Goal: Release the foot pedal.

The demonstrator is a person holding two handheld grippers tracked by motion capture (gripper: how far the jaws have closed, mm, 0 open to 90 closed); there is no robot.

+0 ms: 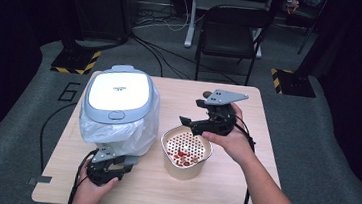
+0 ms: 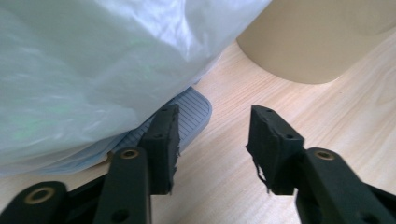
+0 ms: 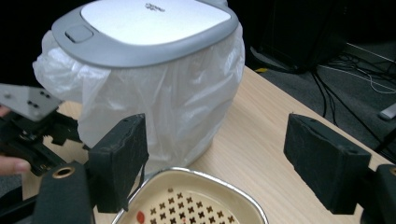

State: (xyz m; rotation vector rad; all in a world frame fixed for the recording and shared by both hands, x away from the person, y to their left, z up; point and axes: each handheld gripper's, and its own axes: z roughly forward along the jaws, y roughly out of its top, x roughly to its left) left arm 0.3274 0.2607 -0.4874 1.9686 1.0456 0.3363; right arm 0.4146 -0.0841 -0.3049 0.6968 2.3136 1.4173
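Observation:
A pedal bin with a grey and white lid (image 1: pixel 118 92) and a clear plastic liner (image 1: pixel 139 128) stands on the left of the wooden table (image 1: pixel 241 188). To its right sits a beige bowl (image 1: pixel 182 168) with a perforated insert and red scraps (image 1: pixel 184 155). My left gripper (image 1: pixel 112 159) is low at the bin's front, open and empty; its left jaw is close to the grey foot pedal (image 2: pixel 195 111) under the liner (image 2: pixel 93 70). My right gripper (image 1: pixel 190 124) hovers over the bowl's far rim (image 3: pixel 196 175), open, facing the bin (image 3: pixel 149 28).
A black chair (image 1: pixel 231 26) stands beyond the table's far edge, with cables on the floor. Striped stand bases (image 1: pixel 75 61) sit at the back left and right. The bowl's side (image 2: pixel 317 42) is close to the right of the left gripper.

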